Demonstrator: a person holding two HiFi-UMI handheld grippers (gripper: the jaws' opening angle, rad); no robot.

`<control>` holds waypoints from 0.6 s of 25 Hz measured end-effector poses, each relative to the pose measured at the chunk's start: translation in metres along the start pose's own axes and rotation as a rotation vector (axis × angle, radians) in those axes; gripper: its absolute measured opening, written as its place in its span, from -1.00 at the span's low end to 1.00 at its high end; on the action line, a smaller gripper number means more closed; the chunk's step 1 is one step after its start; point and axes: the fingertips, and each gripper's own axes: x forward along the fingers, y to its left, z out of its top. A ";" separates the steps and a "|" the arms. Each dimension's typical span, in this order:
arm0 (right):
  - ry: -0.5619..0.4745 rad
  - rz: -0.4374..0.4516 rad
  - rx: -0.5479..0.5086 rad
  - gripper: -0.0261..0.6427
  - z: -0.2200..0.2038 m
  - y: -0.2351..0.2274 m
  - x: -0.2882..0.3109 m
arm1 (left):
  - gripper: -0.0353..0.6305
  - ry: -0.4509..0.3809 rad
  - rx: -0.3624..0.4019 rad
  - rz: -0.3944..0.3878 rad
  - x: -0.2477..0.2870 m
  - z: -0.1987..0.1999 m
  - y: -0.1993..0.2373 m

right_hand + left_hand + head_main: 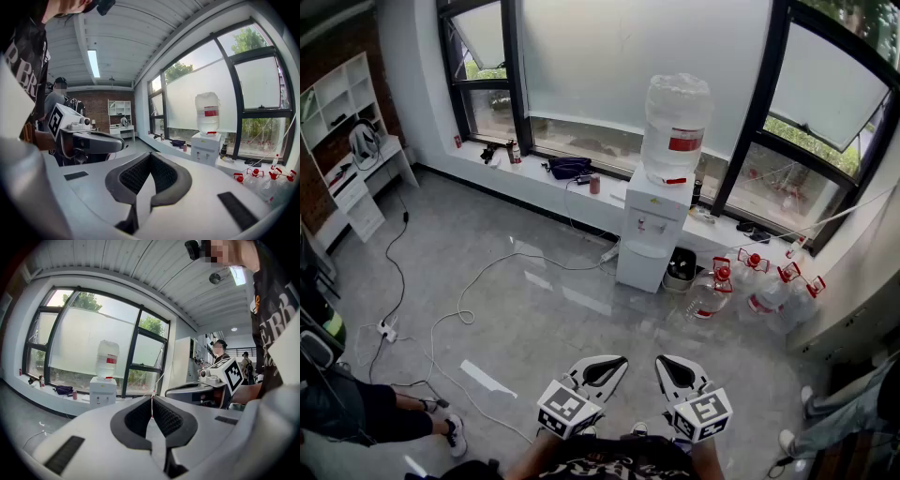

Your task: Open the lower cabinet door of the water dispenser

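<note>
The white water dispenser [652, 230] stands across the room against the window sill, with a big clear bottle [675, 122] on top. Its lower cabinet door [641, 266] is closed. Both grippers hover low in the head view, far from the dispenser. My left gripper [609, 367] and right gripper [672, 368] sit side by side, each with its jaws together and nothing between them. The left gripper view has its shut gripper [151, 401] and the dispenser [102, 392] small at left. From the right gripper view, the shut gripper [150, 157] points toward the dispenser [206, 147].
Several red-capped water jugs [764, 286] and a black bin [682, 265] stand right of the dispenser. White cables [464, 314] trail over the grey floor. A white shelf unit [342, 141] lines the left wall. People's legs show at the bottom left [366, 412] and right [853, 403].
</note>
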 end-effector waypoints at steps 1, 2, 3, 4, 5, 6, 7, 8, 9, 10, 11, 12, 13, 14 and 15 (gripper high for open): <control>-0.001 0.003 0.000 -0.89 0.000 -0.005 -0.002 | -0.84 -0.001 -0.001 0.002 0.005 0.001 -0.002; -0.001 0.006 -0.001 -0.89 0.001 -0.010 -0.004 | -0.84 -0.002 -0.002 0.004 0.010 0.002 -0.005; 0.000 0.010 -0.001 -0.89 0.000 -0.015 -0.006 | -0.84 -0.003 -0.004 0.005 0.015 0.003 -0.008; 0.002 0.013 -0.001 -0.89 -0.001 -0.020 -0.009 | -0.84 -0.002 -0.005 0.006 0.020 0.003 -0.012; 0.004 0.016 -0.001 -0.89 -0.002 -0.024 -0.011 | -0.84 0.000 -0.005 0.008 0.025 0.003 -0.015; 0.005 0.019 0.001 -0.89 -0.003 -0.029 -0.014 | -0.84 0.003 -0.005 0.010 0.030 0.003 -0.018; 0.005 0.021 0.003 -0.89 -0.004 -0.033 -0.016 | -0.84 0.006 -0.004 0.012 0.035 0.003 -0.020; 0.004 0.024 0.004 -0.89 -0.004 -0.038 -0.018 | -0.84 0.007 -0.003 0.015 0.040 0.004 -0.022; 0.001 0.028 0.006 -0.89 -0.004 -0.044 -0.021 | -0.84 0.008 -0.002 0.017 0.045 0.006 -0.024; -0.004 0.034 0.008 -0.89 -0.004 -0.049 -0.024 | -0.84 0.008 -0.001 0.019 0.051 0.007 -0.027; -0.012 0.042 0.013 -0.89 -0.004 -0.055 -0.027 | -0.84 0.008 0.001 0.022 0.057 0.009 -0.030; -0.022 0.051 0.020 -0.89 -0.004 -0.061 -0.030 | -0.84 0.009 0.003 0.025 0.063 0.010 -0.033; -0.032 0.060 0.028 -0.89 -0.004 -0.067 -0.033 | -0.84 0.009 0.005 0.029 0.069 0.011 -0.036; -0.039 0.068 0.035 -0.89 -0.006 -0.072 -0.036 | -0.84 0.011 0.006 0.033 0.075 0.011 -0.039; -0.044 0.077 0.039 -0.89 -0.007 -0.078 -0.038 | -0.84 0.012 0.007 0.037 0.080 0.010 -0.042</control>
